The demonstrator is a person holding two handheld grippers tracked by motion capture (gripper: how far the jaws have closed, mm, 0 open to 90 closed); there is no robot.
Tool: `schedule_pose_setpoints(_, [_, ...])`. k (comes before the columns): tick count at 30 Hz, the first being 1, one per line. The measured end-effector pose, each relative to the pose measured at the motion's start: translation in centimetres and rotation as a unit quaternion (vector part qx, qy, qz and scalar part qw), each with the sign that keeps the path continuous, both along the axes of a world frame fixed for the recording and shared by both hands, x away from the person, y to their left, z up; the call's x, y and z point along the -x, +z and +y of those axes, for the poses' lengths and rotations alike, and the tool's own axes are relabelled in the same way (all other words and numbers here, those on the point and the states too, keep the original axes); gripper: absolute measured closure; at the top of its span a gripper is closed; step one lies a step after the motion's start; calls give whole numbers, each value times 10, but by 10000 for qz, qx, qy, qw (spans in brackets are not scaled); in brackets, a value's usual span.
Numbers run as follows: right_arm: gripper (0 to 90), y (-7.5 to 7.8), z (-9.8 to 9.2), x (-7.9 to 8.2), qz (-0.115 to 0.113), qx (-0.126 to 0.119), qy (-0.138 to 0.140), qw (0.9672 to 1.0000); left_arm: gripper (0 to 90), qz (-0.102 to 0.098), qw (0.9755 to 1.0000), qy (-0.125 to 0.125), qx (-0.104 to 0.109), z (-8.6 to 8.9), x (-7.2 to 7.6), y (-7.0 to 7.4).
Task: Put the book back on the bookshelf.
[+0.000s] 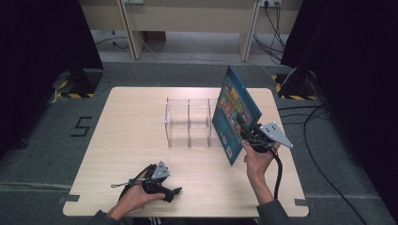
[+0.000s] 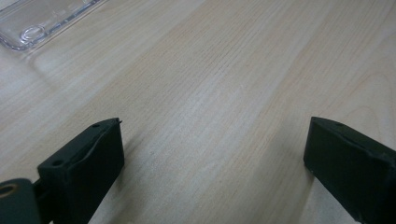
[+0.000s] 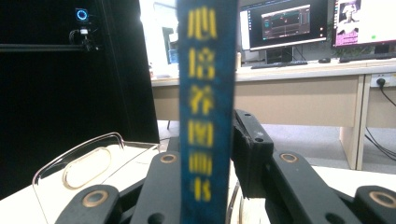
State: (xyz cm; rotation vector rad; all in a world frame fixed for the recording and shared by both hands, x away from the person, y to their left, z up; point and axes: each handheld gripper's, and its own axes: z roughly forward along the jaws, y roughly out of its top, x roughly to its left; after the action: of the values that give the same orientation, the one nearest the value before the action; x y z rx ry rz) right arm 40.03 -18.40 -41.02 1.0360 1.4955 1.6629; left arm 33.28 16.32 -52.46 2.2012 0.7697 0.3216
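Note:
A blue picture book (image 1: pixel 234 112) stands tilted at the right end of the clear divided rack (image 1: pixel 187 123), its lower corner close to the table (image 1: pixel 131 145). My right gripper (image 1: pixel 244 129) is shut on the book's right edge. In the right gripper view the blue spine with yellow characters (image 3: pixel 205 93) runs upright between the two black jaws, with the rack's rounded wall (image 3: pixel 79 163) to the left. My left gripper (image 1: pixel 174 192) rests low near the table's front edge, jaws wide apart with nothing between them (image 2: pixel 212 144). A corner of the rack (image 2: pixel 37 23) shows far off.
The rack has several clear compartments with nothing in them. Black curtains flank the table, and cables (image 1: pixel 324 154) lie on the grey floor at the right. Desks with monitors (image 3: pixel 285 23) stand beyond the far edge.

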Motion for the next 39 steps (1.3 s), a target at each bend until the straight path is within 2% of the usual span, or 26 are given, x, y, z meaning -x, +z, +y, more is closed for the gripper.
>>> schedule_pose_setpoints(6, [707, 0, -1, 0, 58, 7, 11, 10000, 41, -5, 10000, 5, -2, 0, 0, 0])
schedule_pose_setpoints(8, [656, 0, -2, 1, 61, 18, 13, 10000, 41, -4, 10000, 6, 0, 0, 0, 0])
schedule_pose_setpoints(21, [528, 2, -11, 13, 155, -56, 157, 9997, 42, -5, 10000, 5, -1, 0, 0, 0])
schedule_pose_setpoints(23, [527, 2, -14, 16, 161, -89, 213, 9996, 42, -3, 10000, -8, 4, 0, 0, 0])
schedule_pose_setpoints(27, [515, 1, -14, 22, 150, 153, 295, 9993, 42, 2, 10000, -14, 10, 0, 1, 0])
schedule_pose_setpoints(35, [497, -2, -20, 30, 212, 194, 365, 9989, 42, 3, 10000, -14, 9, 0, 1, 0])
schedule_pose_setpoints(39, [472, -3, -25, 35, 242, 135, 387, 9989, 42, 3, 10000, -15, 9, 0, 1, 0])
